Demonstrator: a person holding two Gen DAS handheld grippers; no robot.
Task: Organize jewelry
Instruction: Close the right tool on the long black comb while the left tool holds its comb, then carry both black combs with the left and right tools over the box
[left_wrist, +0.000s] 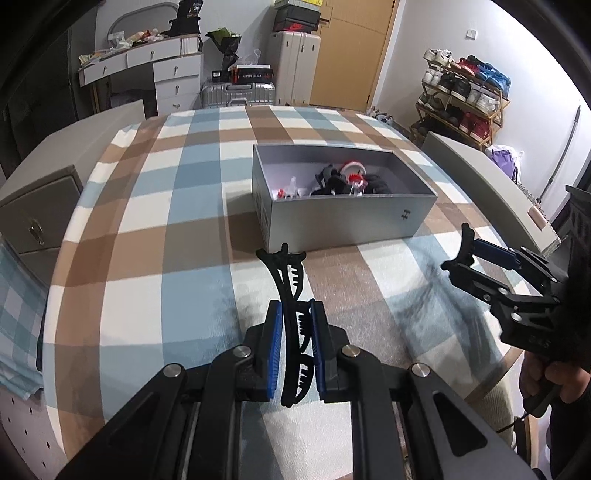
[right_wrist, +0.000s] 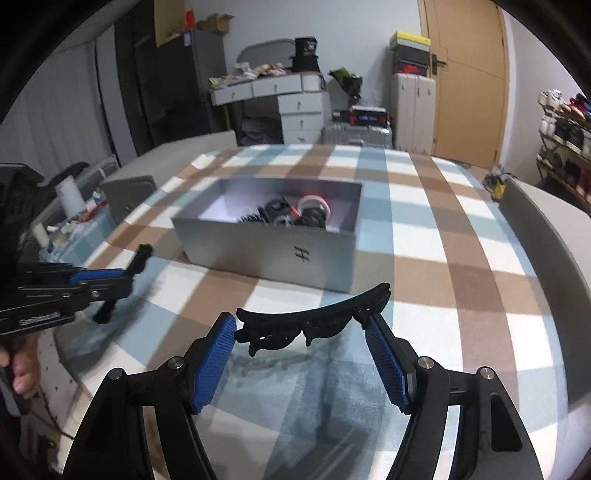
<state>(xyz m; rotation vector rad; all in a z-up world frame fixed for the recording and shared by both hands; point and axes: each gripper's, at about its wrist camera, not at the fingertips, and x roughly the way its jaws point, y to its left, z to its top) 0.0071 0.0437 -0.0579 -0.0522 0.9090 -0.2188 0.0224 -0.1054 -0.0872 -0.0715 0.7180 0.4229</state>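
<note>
My left gripper (left_wrist: 296, 304) is shut on a long black toothed hair clip (left_wrist: 286, 273), which runs lengthwise between the blue pads and sticks out past them. In the right wrist view, a second black hair clip (right_wrist: 325, 317) lies crosswise between the tips of my right gripper (right_wrist: 301, 323). The pads press on its two ends and it hangs above the sheet. Ahead stands an open grey box (left_wrist: 351, 218) holding several black and red accessories (left_wrist: 347, 181). Each camera shows the other gripper with its clip: the right gripper (left_wrist: 466, 258) and the left gripper (right_wrist: 123, 280).
The box (right_wrist: 266, 251) sits on a bed with a blue, brown and white checked sheet (left_wrist: 166, 206). A grey bedside cabinet (left_wrist: 37, 221) stands at the left and a pale bed frame edge (left_wrist: 491, 184) at the right. A person's hand (left_wrist: 546, 376) holds the right gripper's handle.
</note>
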